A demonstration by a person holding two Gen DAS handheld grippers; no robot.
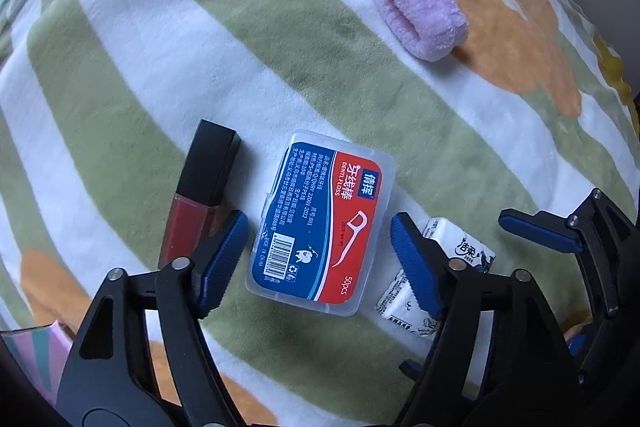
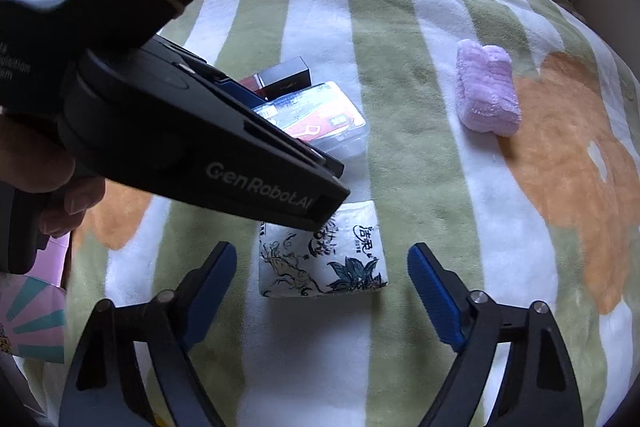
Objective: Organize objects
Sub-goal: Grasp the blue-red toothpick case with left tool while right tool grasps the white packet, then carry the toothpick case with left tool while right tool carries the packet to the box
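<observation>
A clear dental floss box (image 1: 320,223) with a red and blue label lies on the striped blanket (image 1: 160,67). My left gripper (image 1: 318,227) is open, one finger on each side of the box. A lip gloss tube (image 1: 200,183) with a black cap lies to its left. A white tissue pack (image 1: 456,259) lies to its right. In the right wrist view my right gripper (image 2: 322,259) is open, its fingers on either side of the tissue pack (image 2: 324,259). The floss box (image 2: 320,119) and lip gloss (image 2: 280,79) show partly behind the left gripper's body.
A rolled lilac fluffy cloth (image 1: 416,3) lies further off on the blanket (image 2: 400,67), also in the right wrist view (image 2: 488,87). A pastel patterned box (image 2: 32,311) sits at the near left edge. Curtains hang behind the blanket.
</observation>
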